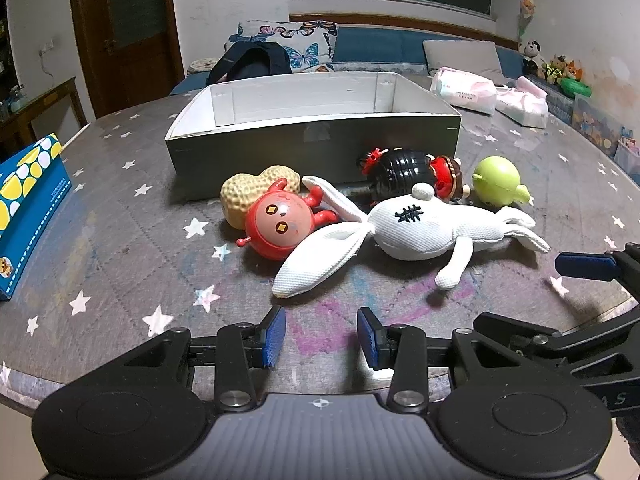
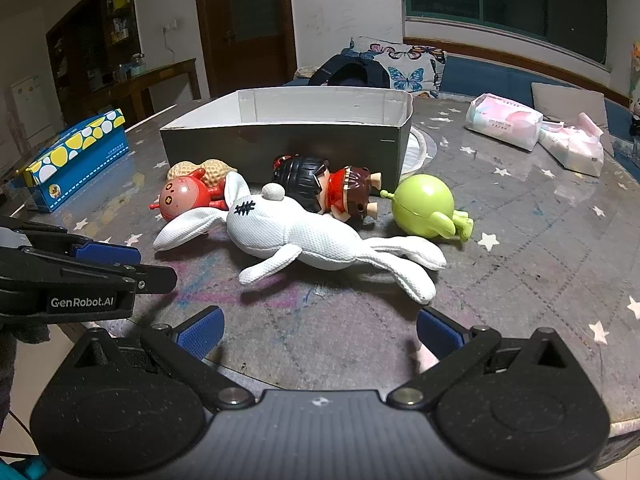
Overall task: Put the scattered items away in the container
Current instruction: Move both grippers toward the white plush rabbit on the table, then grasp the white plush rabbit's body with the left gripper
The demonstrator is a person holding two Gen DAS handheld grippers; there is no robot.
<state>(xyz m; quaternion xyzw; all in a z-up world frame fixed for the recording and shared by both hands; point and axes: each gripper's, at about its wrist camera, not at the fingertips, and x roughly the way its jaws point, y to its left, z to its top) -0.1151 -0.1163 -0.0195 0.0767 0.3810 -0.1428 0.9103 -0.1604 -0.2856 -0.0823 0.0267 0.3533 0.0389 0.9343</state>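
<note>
Both my claws, left (image 1: 321,337) and right (image 2: 320,330), gape empty over the tabletop (image 2: 520,248); toys lie huddled before the box (image 1: 312,148), so lifting the rabbit (image 2: 304,236) risks rolling the touching doll (image 2: 328,188) away.

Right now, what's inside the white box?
The box shows only bare white inner walls; no toy is visible inside. Its floor is hidden by the near wall. The white rabbit and other toys lie in front, outside.
</note>
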